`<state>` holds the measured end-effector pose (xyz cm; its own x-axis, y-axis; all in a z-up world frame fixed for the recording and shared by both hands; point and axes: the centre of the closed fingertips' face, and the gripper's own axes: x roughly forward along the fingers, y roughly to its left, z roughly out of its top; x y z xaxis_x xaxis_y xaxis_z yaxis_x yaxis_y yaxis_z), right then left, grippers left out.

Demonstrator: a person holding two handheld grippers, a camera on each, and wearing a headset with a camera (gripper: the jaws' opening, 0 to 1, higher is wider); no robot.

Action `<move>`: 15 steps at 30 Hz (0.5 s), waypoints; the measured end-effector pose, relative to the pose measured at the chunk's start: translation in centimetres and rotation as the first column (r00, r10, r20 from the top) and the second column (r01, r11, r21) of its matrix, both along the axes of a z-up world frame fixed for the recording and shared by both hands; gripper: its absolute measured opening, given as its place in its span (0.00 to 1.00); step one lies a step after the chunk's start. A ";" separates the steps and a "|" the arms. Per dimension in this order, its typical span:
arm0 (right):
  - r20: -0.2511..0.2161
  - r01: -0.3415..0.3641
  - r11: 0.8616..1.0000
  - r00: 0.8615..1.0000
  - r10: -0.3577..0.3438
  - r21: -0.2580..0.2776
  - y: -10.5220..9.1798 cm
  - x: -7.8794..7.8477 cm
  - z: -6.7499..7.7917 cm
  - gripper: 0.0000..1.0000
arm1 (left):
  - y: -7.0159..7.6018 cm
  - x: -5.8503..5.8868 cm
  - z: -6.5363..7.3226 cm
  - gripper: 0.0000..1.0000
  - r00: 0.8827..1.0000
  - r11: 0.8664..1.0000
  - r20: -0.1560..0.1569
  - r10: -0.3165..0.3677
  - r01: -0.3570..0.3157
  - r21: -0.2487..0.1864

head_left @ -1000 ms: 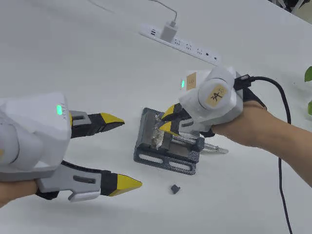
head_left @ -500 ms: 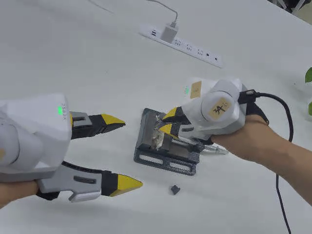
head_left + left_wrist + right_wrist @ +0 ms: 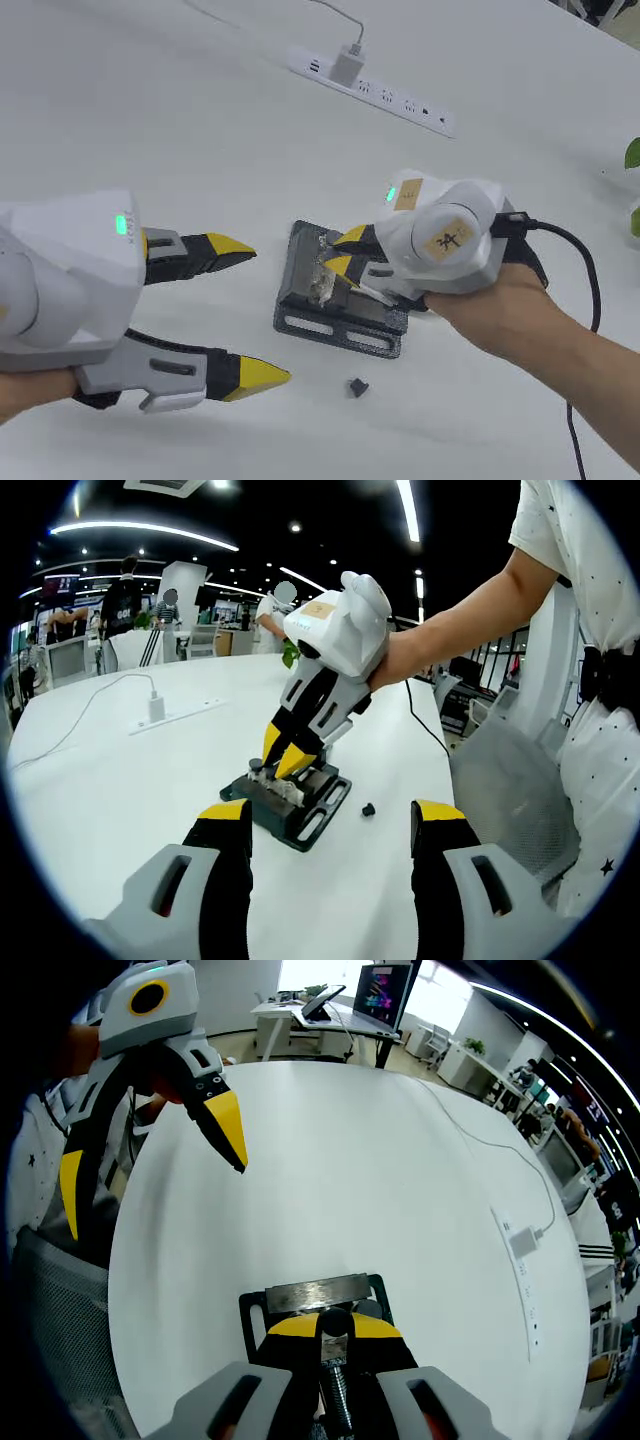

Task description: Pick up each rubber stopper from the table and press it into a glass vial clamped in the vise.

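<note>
My right gripper (image 3: 343, 252) is shut on a dark rubber stopper (image 3: 335, 1323) and points down at the left end of the grey vise (image 3: 340, 325). A clear glass vial (image 3: 321, 288) stands clamped in the vise just under the tips. In the left gripper view the right gripper (image 3: 284, 756) touches down at the vise (image 3: 300, 812) top. A second stopper (image 3: 357, 386) lies loose on the table in front of the vise, also seen as the stopper (image 3: 368, 808). My left gripper (image 3: 250, 310) hangs open left of the vise, holding nothing.
A white power strip (image 3: 370, 90) with a plugged charger lies at the back of the white table (image 3: 180, 130). A black cable (image 3: 578, 290) trails from the right gripper. A green plant leaf (image 3: 633, 152) sits at the right edge.
The right hand and gripper body have dropped lower and tilted, with the tips staying over the vial. The left gripper has not moved.
</note>
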<state>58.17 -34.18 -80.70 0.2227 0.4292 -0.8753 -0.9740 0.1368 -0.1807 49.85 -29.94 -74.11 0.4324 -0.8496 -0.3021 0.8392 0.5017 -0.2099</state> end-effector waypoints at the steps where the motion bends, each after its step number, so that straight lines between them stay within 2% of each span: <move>1: 0.012 -0.010 1.000 1.000 0.010 -0.008 0.0 0.0 0.0 0.03 | 0.0 0.0 0.0 0.63 1.000 1.000 0.000 0.002 -0.002 -0.001; 11: 0.032 -0.050 0.998 0.998 0.051 -0.040 0.0 0.0 -0.1 0.02 | -0.1 0.0 0.0 0.62 1.000 1.000 0.000 -0.002 0.002 -0.003; 13: 0.018 -0.063 0.997 0.998 0.064 -0.043 0.0 0.0 0.1 0.04 | -0.2 -0.1 0.0 0.62 1.000 1.000 -0.001 -0.005 0.005 -0.001; 15: 0.000 -0.037 0.999 0.999 0.037 -0.026 0.0 0.0 0.1 0.05 | -0.2 -0.2 0.0 0.62 1.000 1.000 -0.002 -0.009 0.009 0.000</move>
